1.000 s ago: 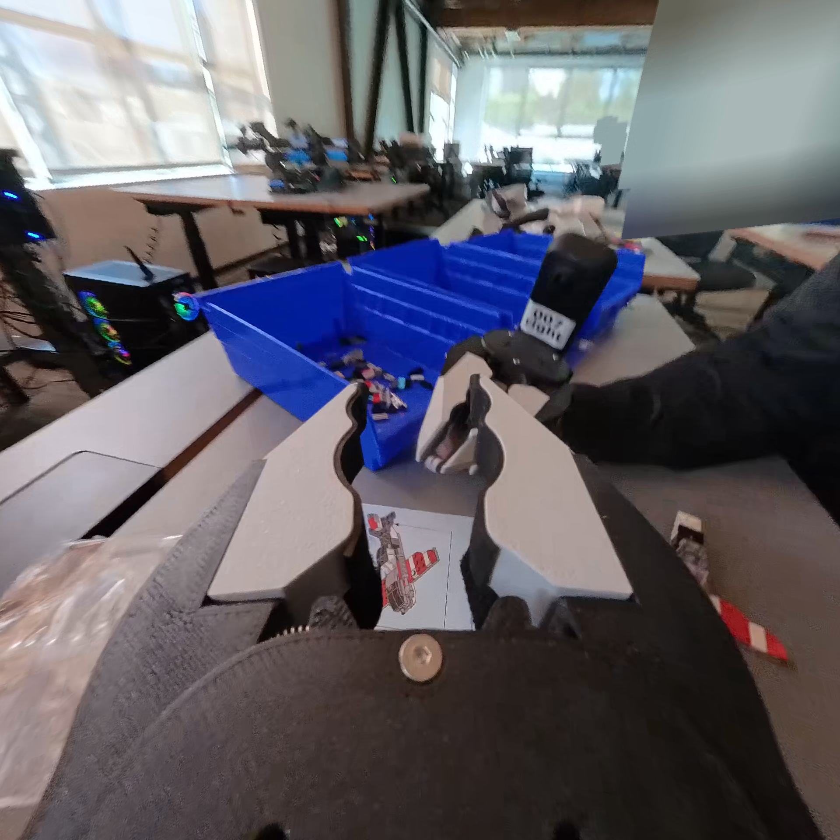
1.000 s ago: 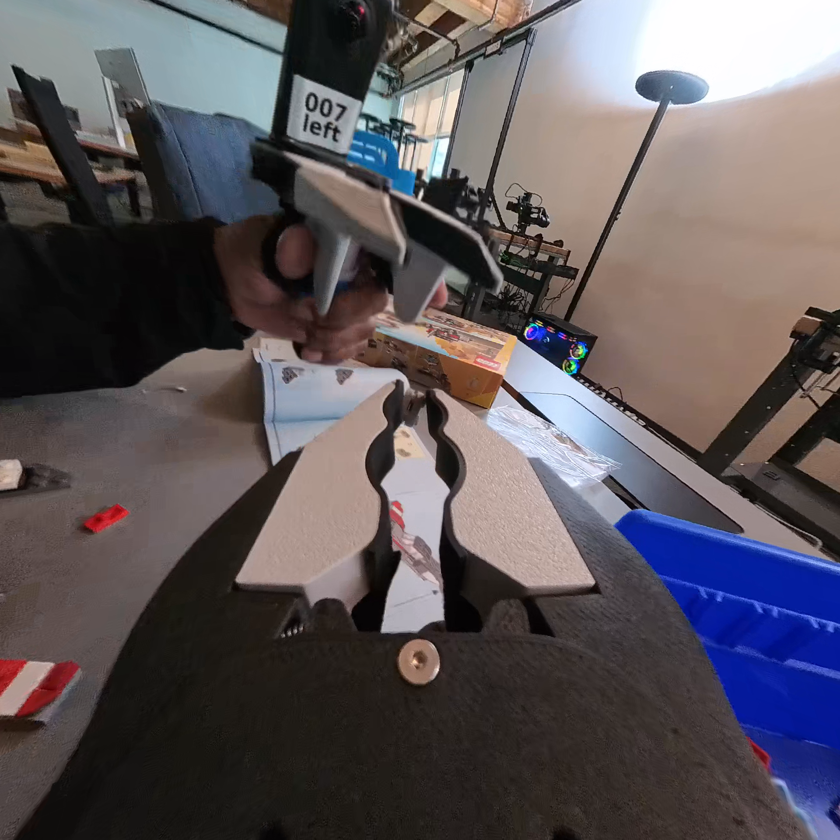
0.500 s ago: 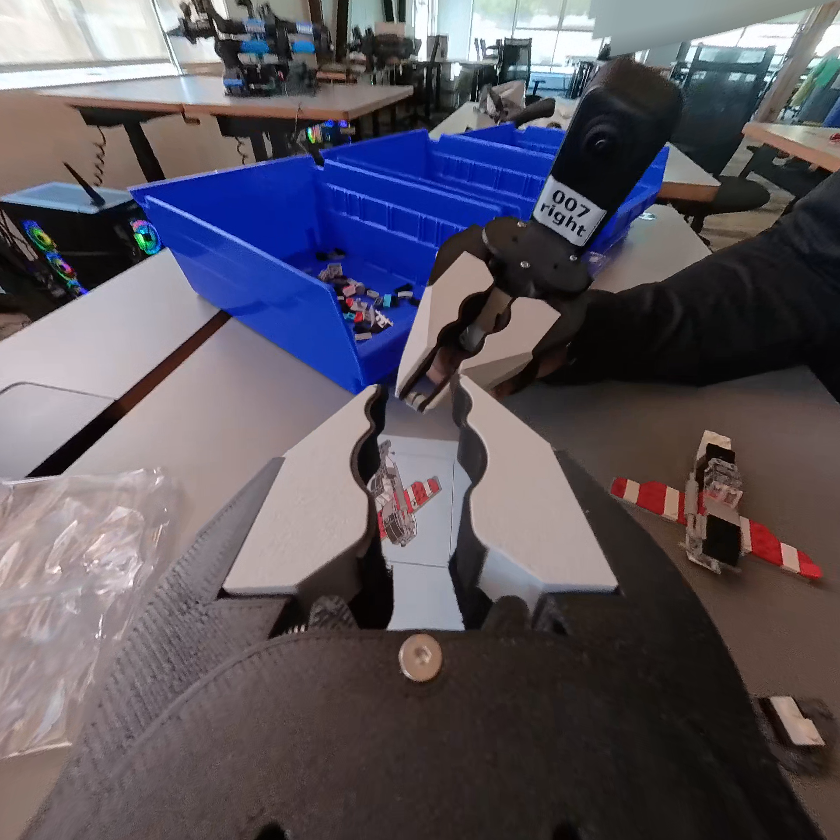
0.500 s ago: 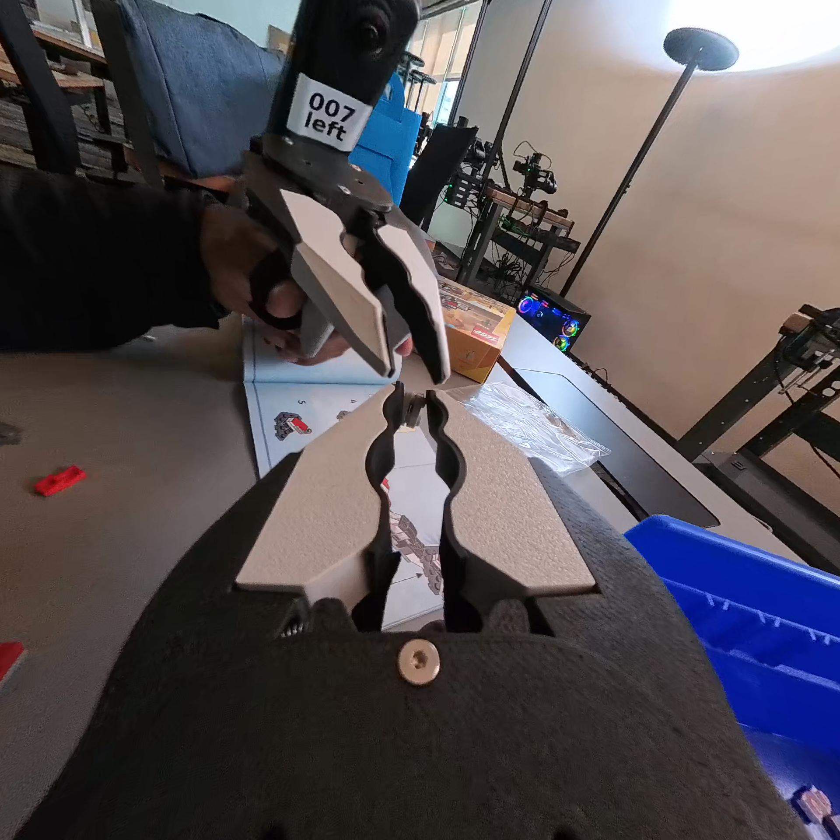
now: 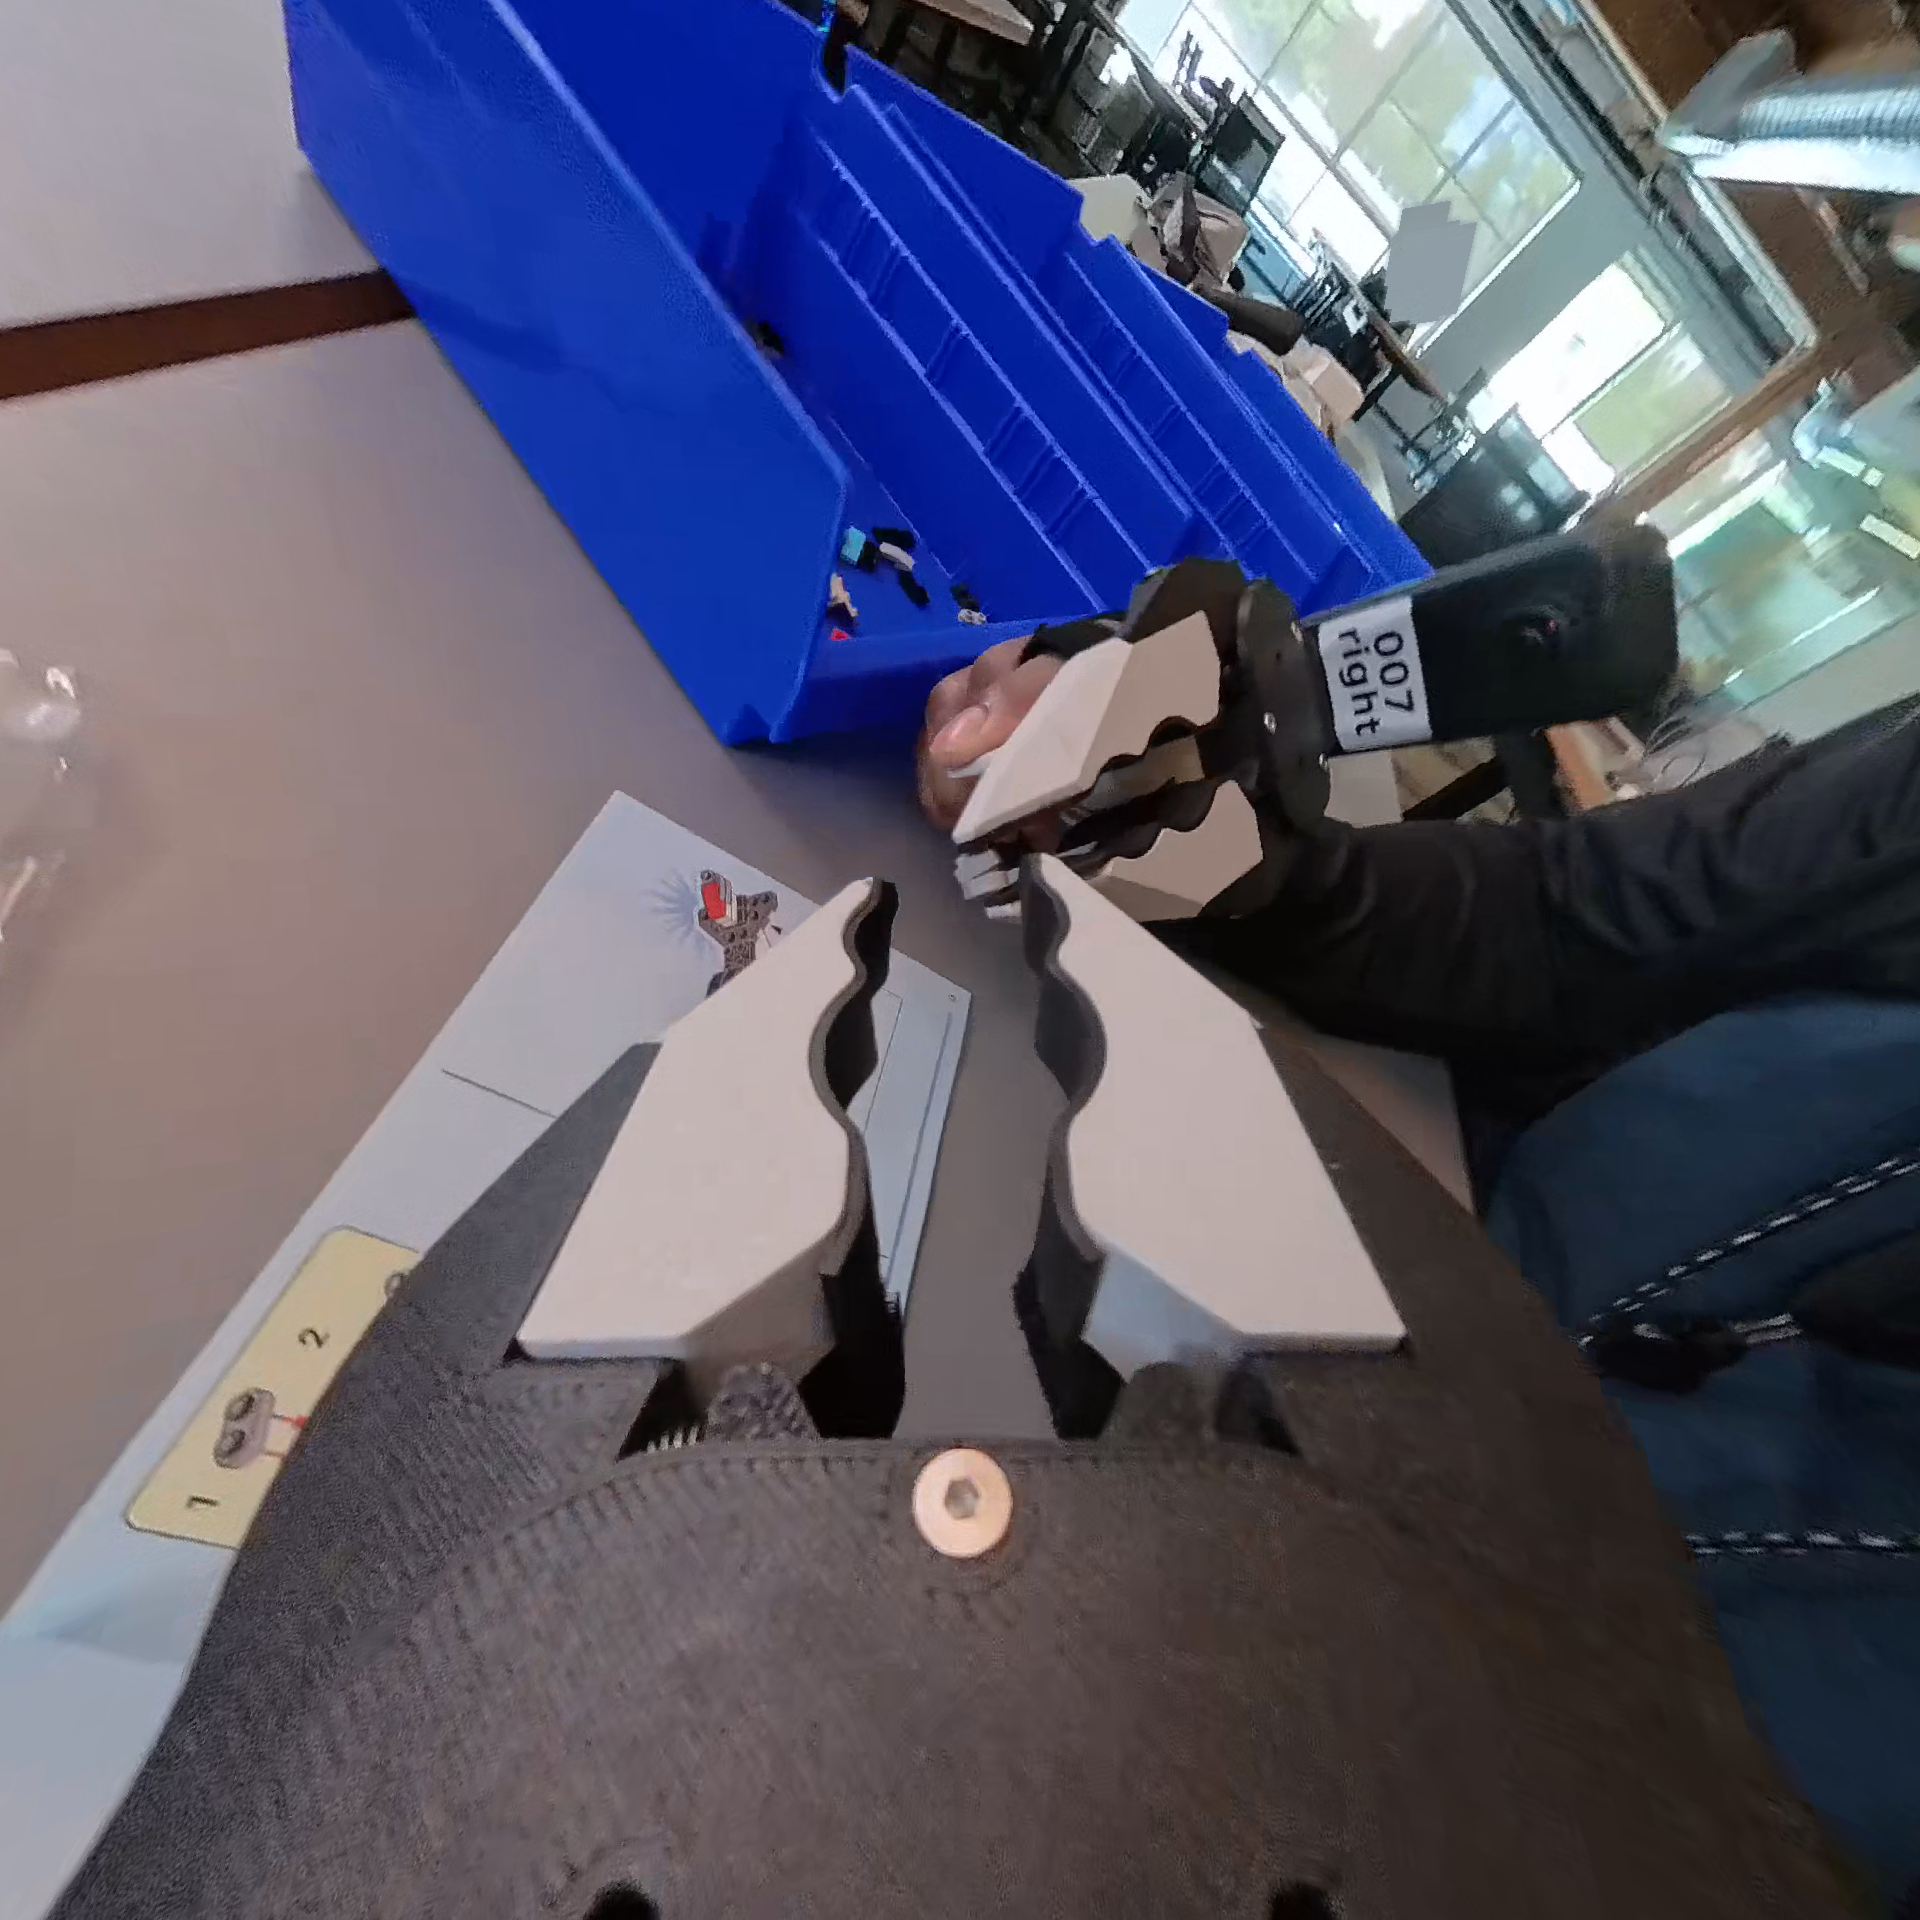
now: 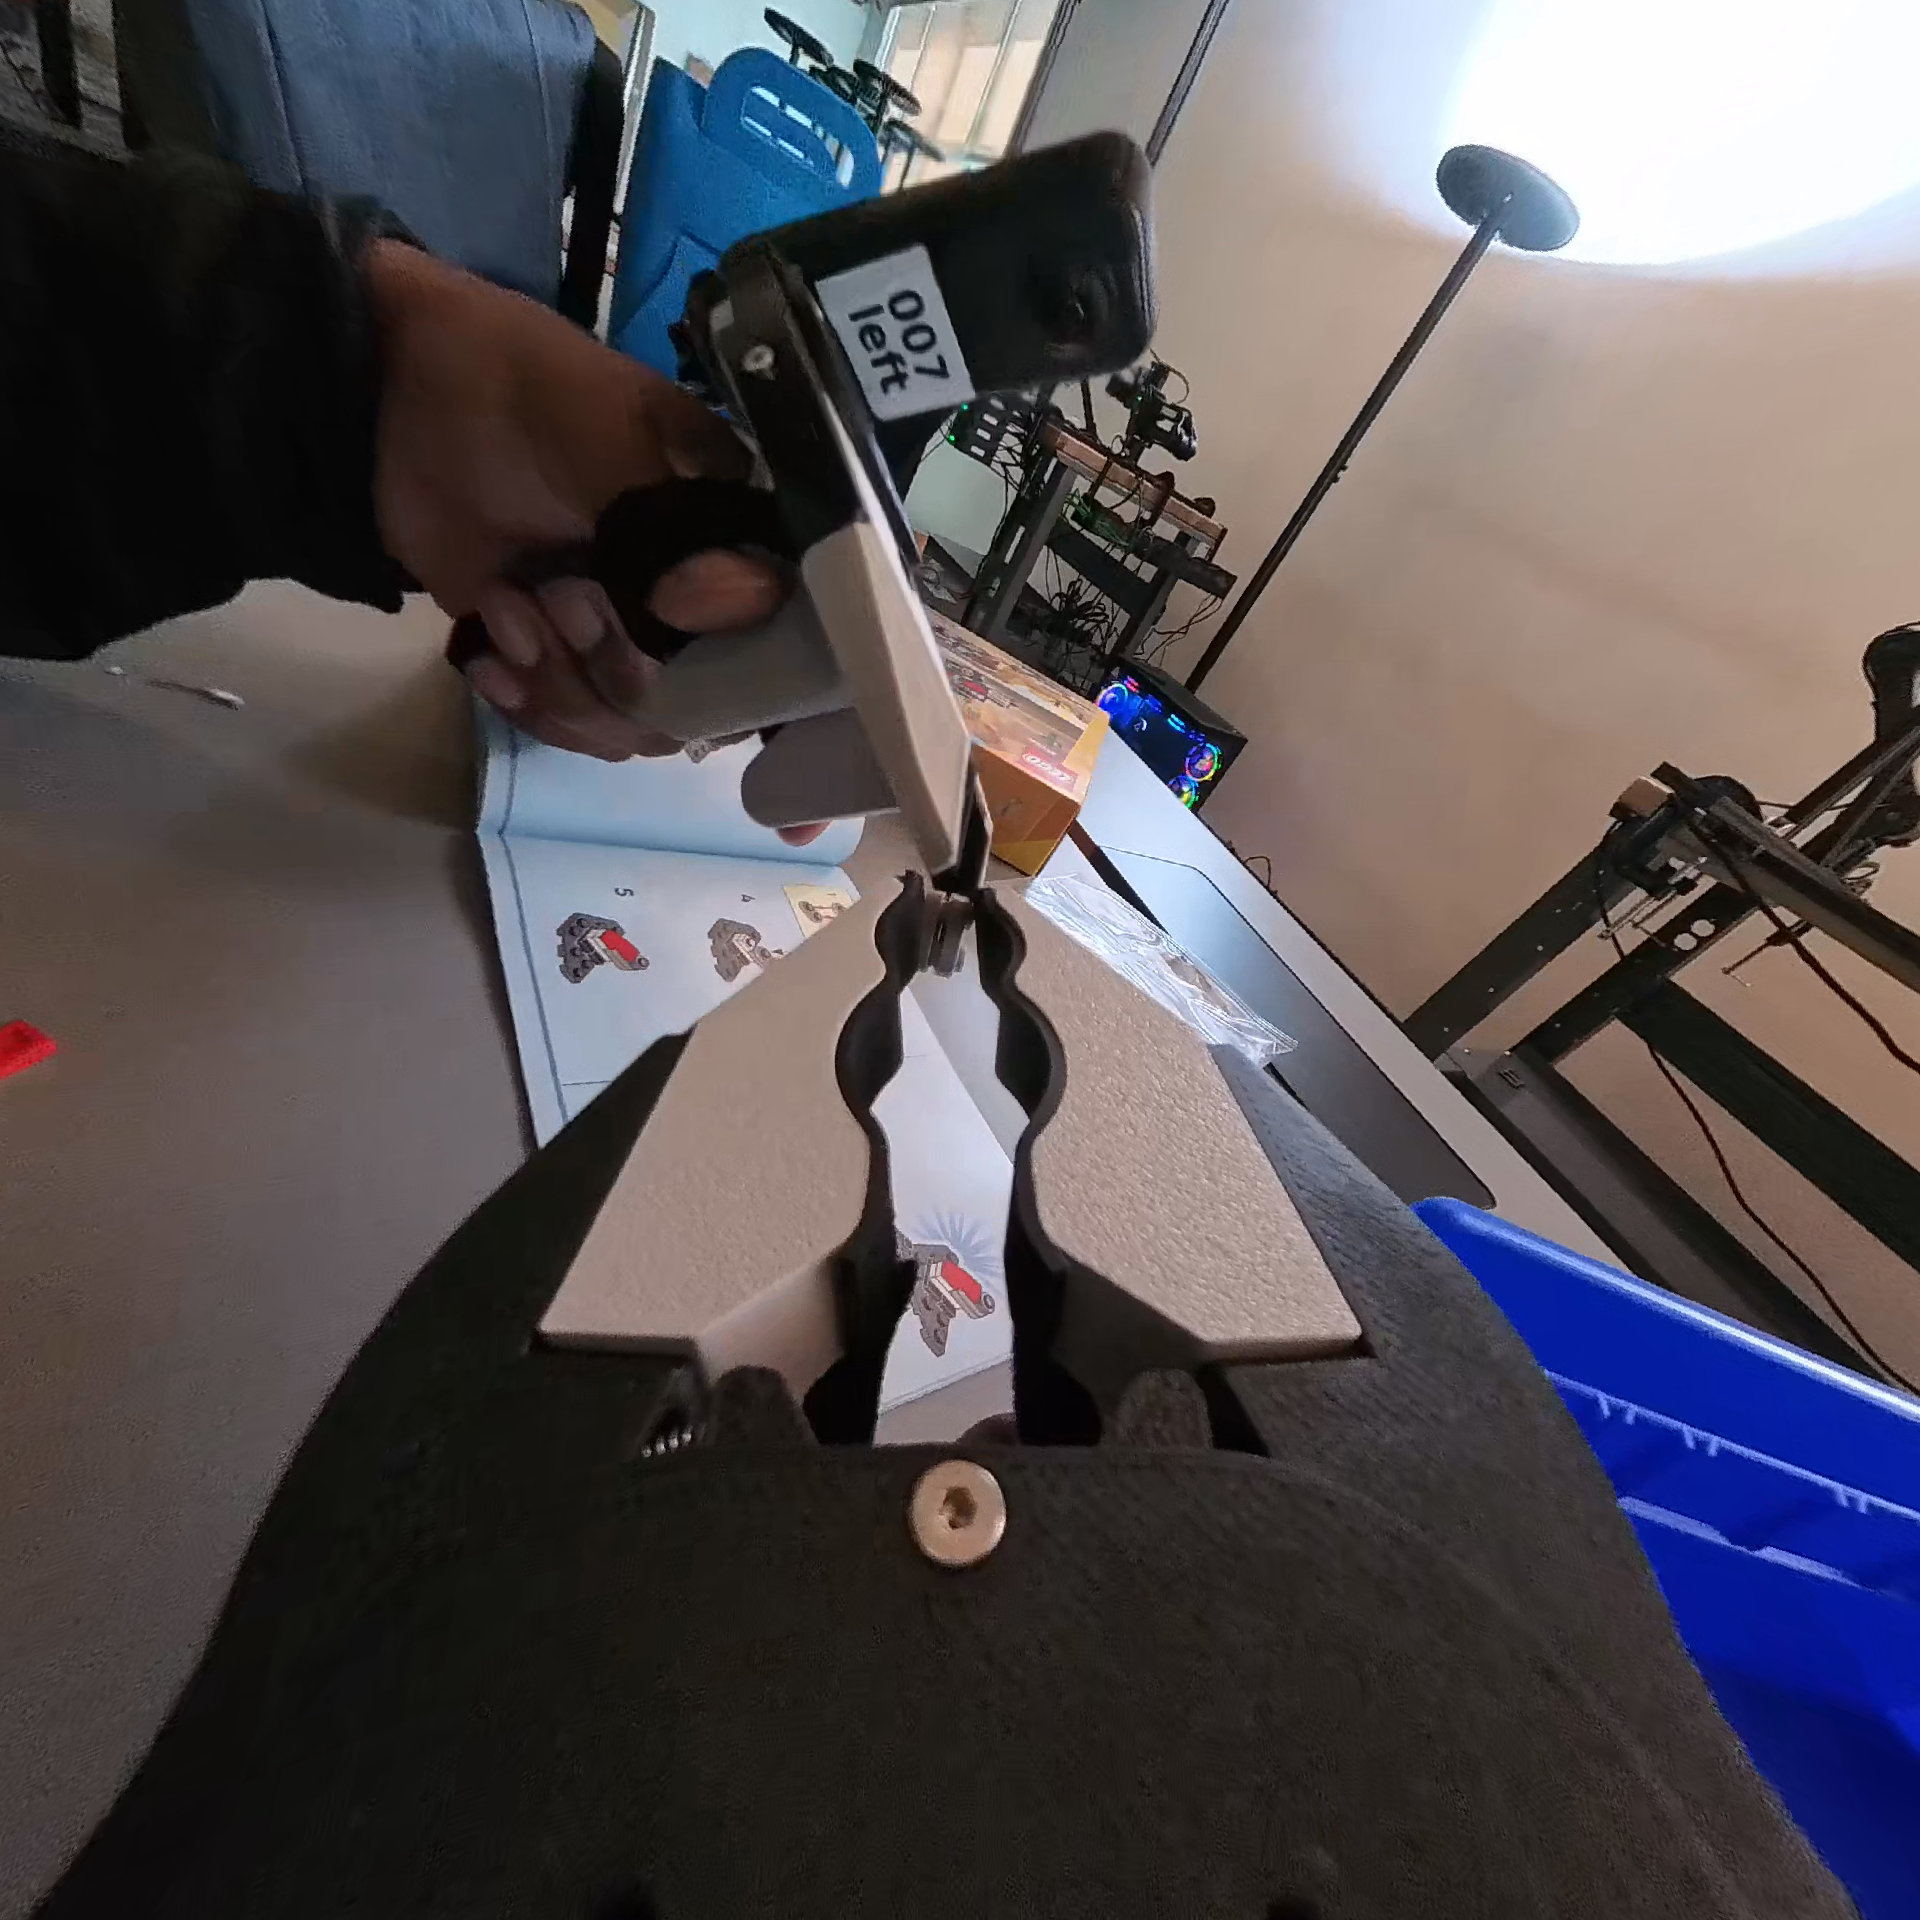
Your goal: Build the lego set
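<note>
Lego piece: small dark round part [image 6: 943, 940], pinched at the very tips of the right gripper [image 6: 940, 914], held up above the table [image 6: 260, 987] and over the open instruction booklet [image 6: 634, 904].
Look of the piece: dark grey or black, rounded like a little wheel or pin; too small and shadowed to tell its studs or exact kind.
Right gripper: closed on the piece, fingers nearly together with only the part between them.
Left gripper: [image 5: 956, 904] jaws apart with a clear gap and nothing between them; in the right wrist view its tips [image 6: 961, 831] come down to just above the held piece, touching or almost touching it.
Step in hand: judged a hand-over or a mating of the small part between the two claws, done in the air above the booklet.
Next move calls for: fine alignment of the left tips around the part, then a gentle squeeze before the right lets go; a slip would likely drop so small a part onto the page.
Beyond the right claw: orange set box [image 6: 1039, 800] and a clear plastic bag [image 6: 1153, 961].
Right of the right claw: blue bin [image 6: 1714, 1382]; from the left wrist view loose pieces [image 5: 883, 566] lie in its near end.
Left of the right claw: a small red piece [image 6: 21, 1042] lies apart on the table.
</note>
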`<state>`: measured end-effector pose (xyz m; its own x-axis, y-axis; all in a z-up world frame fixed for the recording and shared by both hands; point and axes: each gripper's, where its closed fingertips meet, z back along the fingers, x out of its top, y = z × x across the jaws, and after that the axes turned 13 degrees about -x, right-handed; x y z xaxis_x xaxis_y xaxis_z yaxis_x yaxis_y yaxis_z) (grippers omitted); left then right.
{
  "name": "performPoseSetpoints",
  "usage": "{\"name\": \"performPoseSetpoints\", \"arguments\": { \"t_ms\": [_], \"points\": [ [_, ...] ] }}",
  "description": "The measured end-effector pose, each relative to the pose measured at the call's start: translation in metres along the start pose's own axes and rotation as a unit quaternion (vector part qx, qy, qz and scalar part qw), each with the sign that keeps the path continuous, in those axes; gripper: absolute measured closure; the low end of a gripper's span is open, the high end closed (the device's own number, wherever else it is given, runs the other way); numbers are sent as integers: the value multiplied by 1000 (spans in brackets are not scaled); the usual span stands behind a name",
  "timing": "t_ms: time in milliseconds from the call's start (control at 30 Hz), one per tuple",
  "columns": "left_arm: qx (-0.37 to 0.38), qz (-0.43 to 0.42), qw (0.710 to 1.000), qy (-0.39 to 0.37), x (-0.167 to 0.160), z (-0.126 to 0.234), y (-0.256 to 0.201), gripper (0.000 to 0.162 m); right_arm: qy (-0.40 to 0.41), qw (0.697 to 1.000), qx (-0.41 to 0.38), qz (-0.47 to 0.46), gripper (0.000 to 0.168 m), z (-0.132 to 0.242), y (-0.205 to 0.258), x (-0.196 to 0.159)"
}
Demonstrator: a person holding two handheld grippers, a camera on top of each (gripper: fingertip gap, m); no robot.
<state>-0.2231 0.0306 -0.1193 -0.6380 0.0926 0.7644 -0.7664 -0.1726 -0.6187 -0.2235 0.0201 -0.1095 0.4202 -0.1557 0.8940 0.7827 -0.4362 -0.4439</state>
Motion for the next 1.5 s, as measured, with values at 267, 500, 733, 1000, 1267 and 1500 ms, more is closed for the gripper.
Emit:
{"name": "performPoseSetpoints", "arguments": {
  "t_ms": [267, 500, 733, 1000, 1267, 1500],
  "points": [
    [-48, 101, 994, -5, -10, -8, -3, 137, 1, 999, -4, 47, 158, -2, 6, -1],
    [-94, 119, 987, -53, 2, -13, -8, 155, -13, 998, -43, 36, 152, -1, -7, 4],
    [-134, 141, 973, -126, 21, -7, -10, 155, -25, 998, -56, -11, 152, 3, -20, 7],
    [-145, 151, 969, -131, 21, -11, -11, 155, -32, 998, -46, -29, 159, 5, -20, 8],
    [-140, 148, 970, -129, 21, -11, -11, 154, -30, 998, -41, -34, 159, 5, -20, 7],
    [-124, 95, 980, -120, 25, -4, -14, 132, -37, 998, -38, -46, 159, 6, -21, 10]
  ]
}}
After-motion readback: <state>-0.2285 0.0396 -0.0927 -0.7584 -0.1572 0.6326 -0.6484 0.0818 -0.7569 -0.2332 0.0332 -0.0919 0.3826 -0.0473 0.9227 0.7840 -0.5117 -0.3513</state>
